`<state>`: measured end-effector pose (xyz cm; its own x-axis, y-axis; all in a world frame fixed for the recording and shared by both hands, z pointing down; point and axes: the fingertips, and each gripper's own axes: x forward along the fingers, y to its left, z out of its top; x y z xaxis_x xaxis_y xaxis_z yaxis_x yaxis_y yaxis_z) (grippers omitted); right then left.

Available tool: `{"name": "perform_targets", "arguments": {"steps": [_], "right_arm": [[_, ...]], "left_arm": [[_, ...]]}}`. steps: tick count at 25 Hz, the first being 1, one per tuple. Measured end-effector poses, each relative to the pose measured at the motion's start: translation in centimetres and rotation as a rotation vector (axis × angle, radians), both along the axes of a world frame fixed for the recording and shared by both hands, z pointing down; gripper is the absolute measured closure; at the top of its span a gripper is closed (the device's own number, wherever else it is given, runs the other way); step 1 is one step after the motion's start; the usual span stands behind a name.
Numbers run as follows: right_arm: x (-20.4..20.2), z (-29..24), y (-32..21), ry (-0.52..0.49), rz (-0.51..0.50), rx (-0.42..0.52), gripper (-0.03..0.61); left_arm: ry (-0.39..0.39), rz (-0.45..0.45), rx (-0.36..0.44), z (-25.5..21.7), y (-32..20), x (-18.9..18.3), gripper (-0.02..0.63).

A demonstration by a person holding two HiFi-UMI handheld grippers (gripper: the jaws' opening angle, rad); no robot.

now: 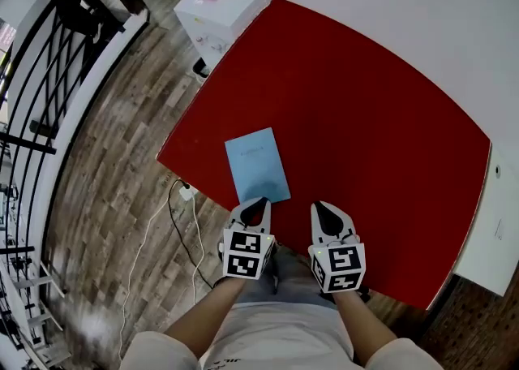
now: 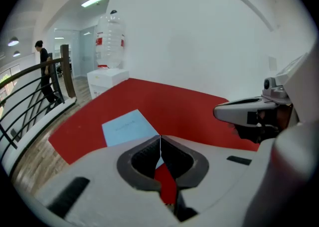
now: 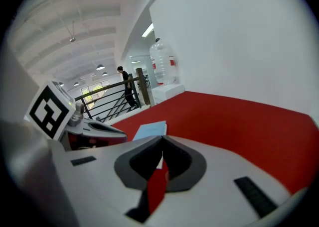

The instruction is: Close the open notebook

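Note:
A light blue notebook (image 1: 257, 164) lies closed and flat on the red table (image 1: 365, 133), near the table's front left edge. It also shows in the left gripper view as the notebook (image 2: 128, 127) and in the right gripper view as the notebook (image 3: 151, 130). My left gripper (image 1: 256, 201) hovers just short of the notebook's near end, shut, with nothing between its jaws (image 2: 160, 137). My right gripper (image 1: 324, 207) hangs beside it on the right, over the table's near edge, also shut and empty (image 3: 162, 139). Neither gripper touches the notebook.
A white cabinet (image 1: 223, 3) with a water bottle stands past the table's far left corner. A black railing (image 1: 40, 117) runs along the left over wooden floor. A cable (image 1: 174, 222) trails on the floor by the table's edge. A person (image 2: 45, 71) stands by the railing.

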<state>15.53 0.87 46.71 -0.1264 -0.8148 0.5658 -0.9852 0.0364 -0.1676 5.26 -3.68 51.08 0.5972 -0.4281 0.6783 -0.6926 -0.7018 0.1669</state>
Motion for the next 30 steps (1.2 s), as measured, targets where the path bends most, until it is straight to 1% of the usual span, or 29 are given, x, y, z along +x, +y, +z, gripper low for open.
{"name": "perform_targets", "arguments": {"steps": [2, 5, 9, 13, 16, 19, 22, 25, 30], "right_arm": [[-1.3, -2.1, -0.3, 0.021, -0.045, 0.015, 0.572], [-3.7, -4.3, -0.7, 0.025, -0.100, 0.035, 0.572], [-7.3, -6.8, -0.2, -0.004, -0.169, 0.042, 0.572], [-11.2, -8.0, 0.5, -0.040, -0.229, 0.056, 0.572], [-13.8, -8.4, 0.9, -0.066, -0.270, 0.051, 0.572], [-15.8, -8.7, 1.1, -0.075, -0.316, 0.045, 0.574], [-16.8, -8.6, 1.1, -0.071, -0.345, 0.034, 0.574], [-17.7, -8.3, 1.5, -0.080, -0.362, 0.018, 0.574], [-18.4, -8.0, 2.0, -0.068, -0.378, 0.018, 0.574]], "left_arm": [[0.010, -0.023, 0.023, -2.3, 0.0, -1.7, 0.606], [0.041, -0.077, 0.031, -4.7, 0.3, -4.8, 0.606], [0.086, -0.162, 0.041, -7.8, 2.1, -8.6, 0.607], [0.117, -0.261, 0.099, -9.7, 3.2, -12.0, 0.607], [0.144, -0.312, 0.130, -10.5, 3.5, -13.2, 0.607], [0.154, -0.323, 0.138, -10.9, 3.7, -13.6, 0.607], [0.154, -0.327, 0.146, -11.0, 3.6, -14.1, 0.607], [0.149, -0.335, 0.156, -11.3, 4.1, -14.9, 0.607], [0.150, -0.338, 0.164, -11.3, 4.5, -15.3, 0.607]]}}
